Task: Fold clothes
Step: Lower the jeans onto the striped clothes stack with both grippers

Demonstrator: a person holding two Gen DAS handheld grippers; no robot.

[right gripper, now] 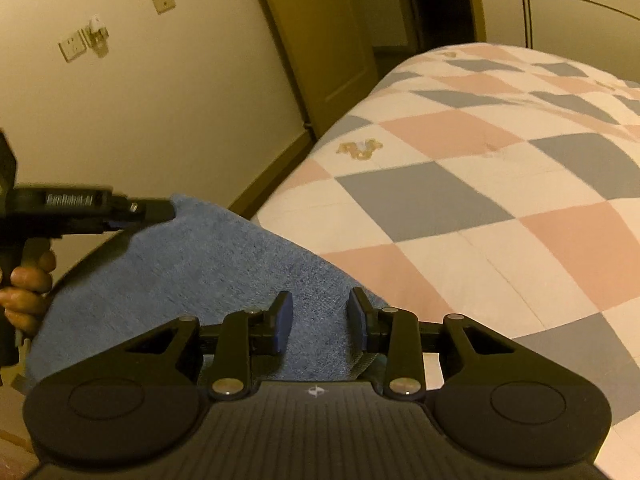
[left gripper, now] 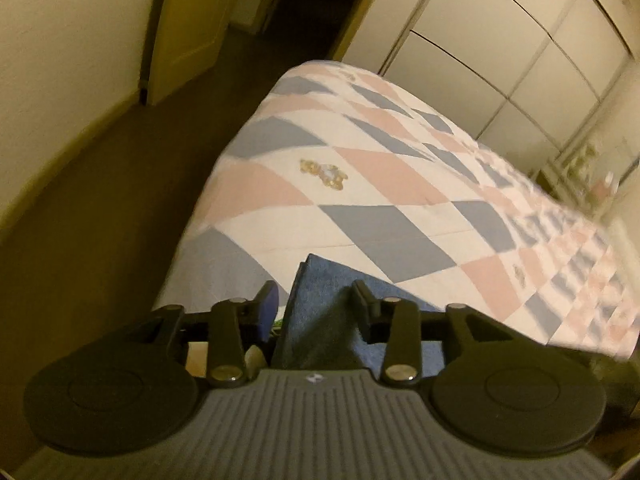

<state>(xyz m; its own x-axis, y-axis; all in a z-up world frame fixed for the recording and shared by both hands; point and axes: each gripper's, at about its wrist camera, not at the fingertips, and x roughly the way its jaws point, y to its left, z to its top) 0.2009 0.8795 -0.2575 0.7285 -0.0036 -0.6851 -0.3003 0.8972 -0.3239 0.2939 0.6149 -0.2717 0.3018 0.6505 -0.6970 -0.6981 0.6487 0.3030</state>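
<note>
Left wrist view
Left gripper (left gripper: 316, 300): nearest the lens, black, with blue pads; its fingers stand apart with blue cloth rising between them. Whether they pinch it cannot be told here.
Cloth (left gripper: 316, 280): blue, folded, a doubled edge standing up between the fingers, in front of the bed's near end.
Bed (left gripper: 360, 184): covered by a quilt of pink, blue-grey and white diamonds; a small bear print (left gripper: 324, 174) lies on a white patch.
Floor (left gripper: 100, 220): dark, left of the bed.
Door (left gripper: 184, 28): ajar beyond the bed, a dark opening beside it.
Wardrobe (left gripper: 520, 40): pale panels along the right.

Right wrist view
Right gripper (right gripper: 320, 316): fingers parted with a clear gap; blue cloth fills the gap and lies under them. Pads do not visibly press on it, so a grip cannot be confirmed.
Cloth (right gripper: 192, 264): spread wide, from the right gripper up to the left gripper, over the bed's corner.
Left gripper (right gripper: 160, 210): seen side-on at the left edge, its tips clamped on the cloth's upper corner.
Hand (right gripper: 28, 280): wrapped round that gripper's handle.
Bed (right gripper: 500, 180): same checked quilt, to the right.
Wall (right gripper: 140, 100): cream, with a switch plate (right gripper: 74, 50).
</note>
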